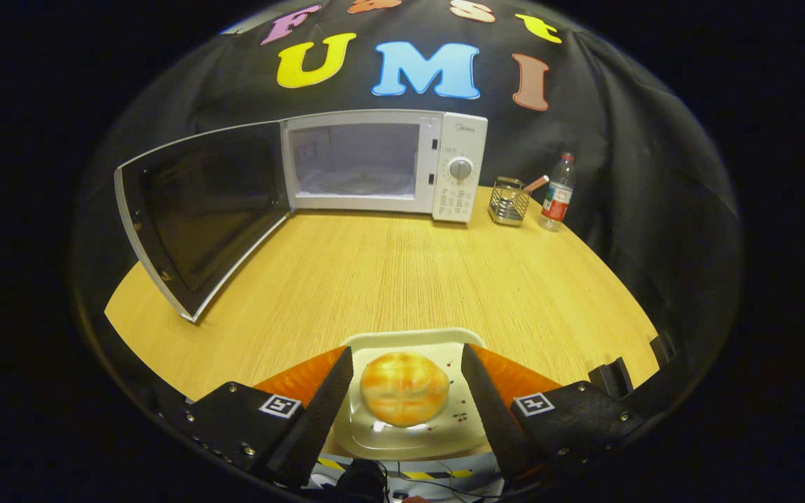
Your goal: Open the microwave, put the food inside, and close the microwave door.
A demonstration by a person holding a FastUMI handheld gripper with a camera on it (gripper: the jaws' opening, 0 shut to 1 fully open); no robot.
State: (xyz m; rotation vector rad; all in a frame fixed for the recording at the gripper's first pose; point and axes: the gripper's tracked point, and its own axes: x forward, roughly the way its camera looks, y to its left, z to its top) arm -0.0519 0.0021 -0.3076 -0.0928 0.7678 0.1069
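Note:
A round, golden-orange bun lies on a white plate at the near edge of the wooden table. My gripper is open. Its two fingers straddle the bun, one on each side, with a small gap to it on both sides. Far beyond the fingers, at the back of the table, stands the white microwave. Its dark-windowed door is swung wide open to the left. The cavity is lit and holds nothing but its turntable.
Right of the microwave stand a wire mesh holder with a stick-like item in it and a plastic water bottle. Bare wooden tabletop stretches between the plate and the microwave. The open door juts out over the table's left side.

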